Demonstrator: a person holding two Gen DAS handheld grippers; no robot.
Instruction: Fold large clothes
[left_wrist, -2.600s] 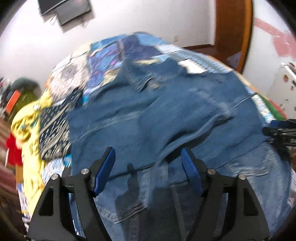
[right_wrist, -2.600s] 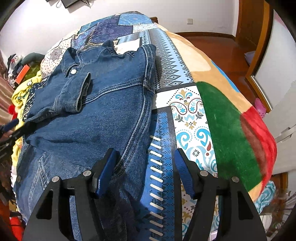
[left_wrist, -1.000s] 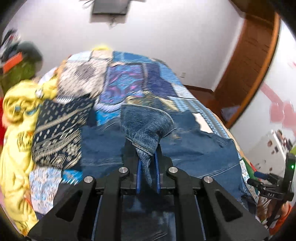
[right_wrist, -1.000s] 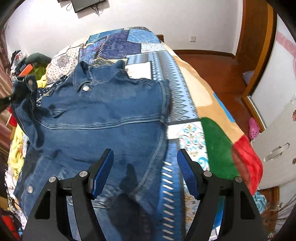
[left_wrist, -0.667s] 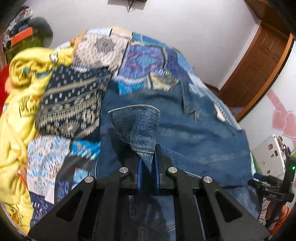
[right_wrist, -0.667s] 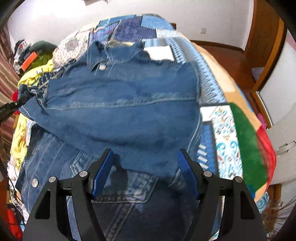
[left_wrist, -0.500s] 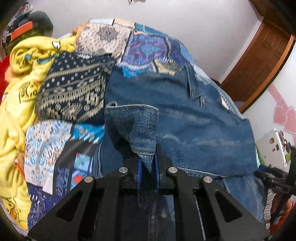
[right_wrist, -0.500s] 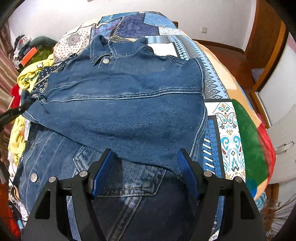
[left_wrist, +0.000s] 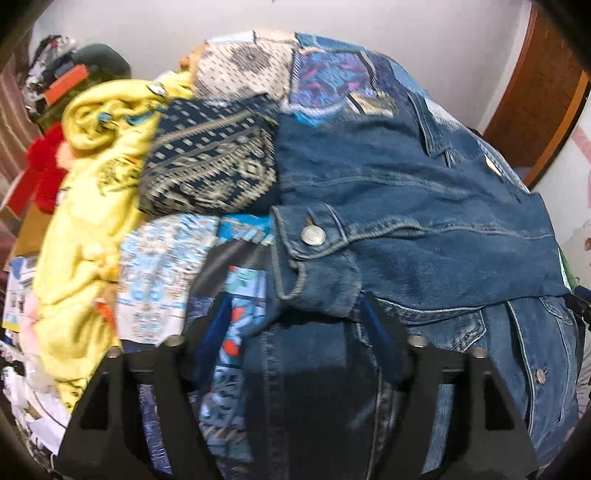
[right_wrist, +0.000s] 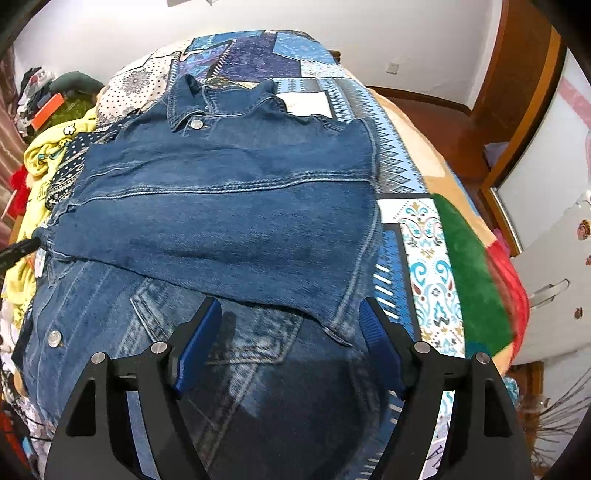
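1. The denim jacket lies across the patchwork bedspread on the bed, collar at the far end. A sleeve is laid crosswise over the chest, probably so the body folds into a narrow rectangle.
2. Our left gripper sits at the sleeve cuff on the jacket's left edge. Its fingers stand well apart, with the cuff lying between them and not pinched.
3. Our right gripper hovers over the jacket's near part beside a chest pocket, fingers spread wide and holding nothing.
4. We judge the sleeve fold set down; the near hem looks like the next thing to take.
5. A yellow garment is heaped beside the jacket on the left.
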